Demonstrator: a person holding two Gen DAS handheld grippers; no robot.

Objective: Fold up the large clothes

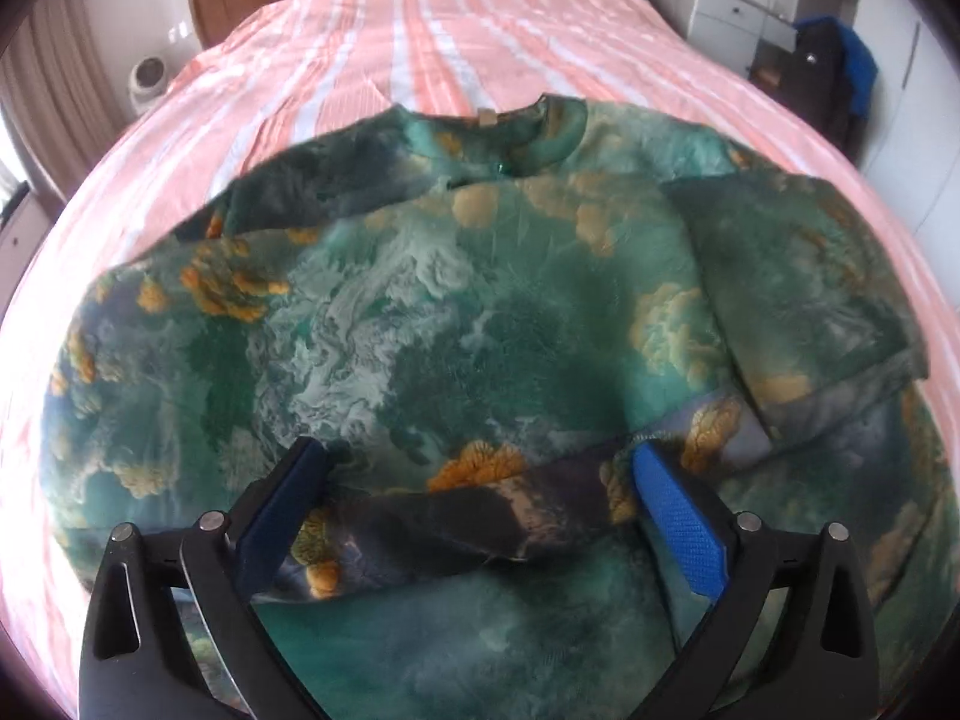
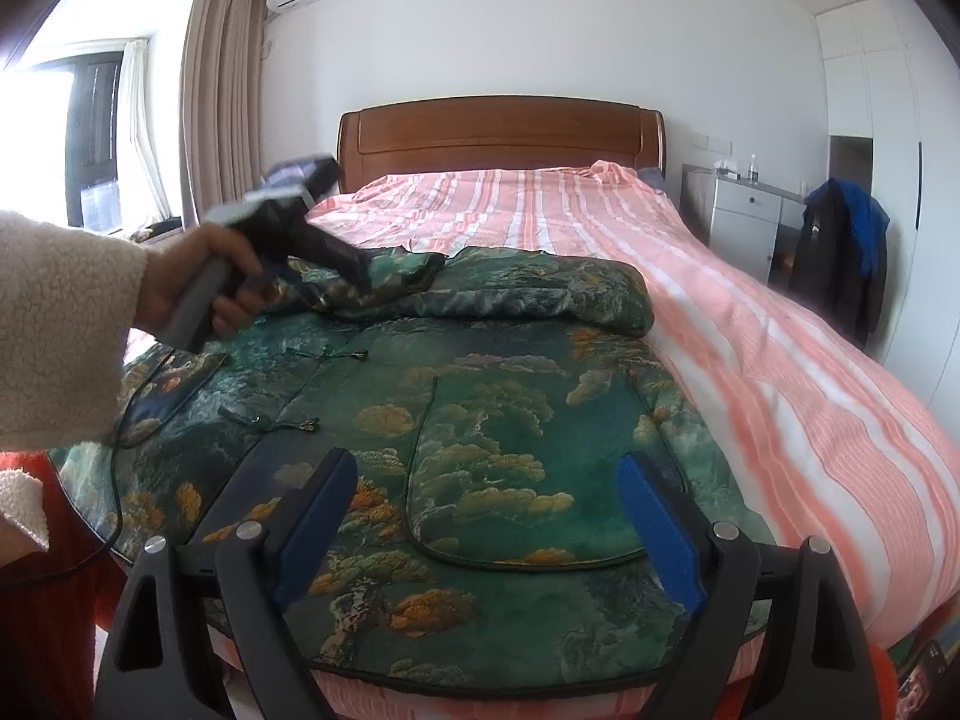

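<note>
Jacket (image 2: pixel 480 420) lies spread across the bed (image 2: pixel 780 360), sleeves crossed over its body to narrow it. I hold my left gripper (image 1: pixel 480 492) over a sleeve (image 1: pixel 480 510), my right gripper (image 2: pixel 486 516) near the hem, both jaws wide apart, gripping nothing.

Jacket (image 1: pixel 456 324): deep green, teal and grey swirls, orange-yellow cloud clusters, dark piping round pocket (image 2: pixel 528 480).
Bedsheet (image 1: pixel 456 30): salmon pink with white stripes.
Headboard (image 2: pixel 498 132): reddish-brown wood.
Left gripper (image 1: pixel 480 480), right gripper (image 2: pixel 486 489): black frames, blue finger pads.
Sleeve (image 2: pixel 60 312) on person's arm: cream fleece.
Curtain (image 2: pixel 222 102): beige.
Cabinet (image 2: pixel 744 222): white.
</note>
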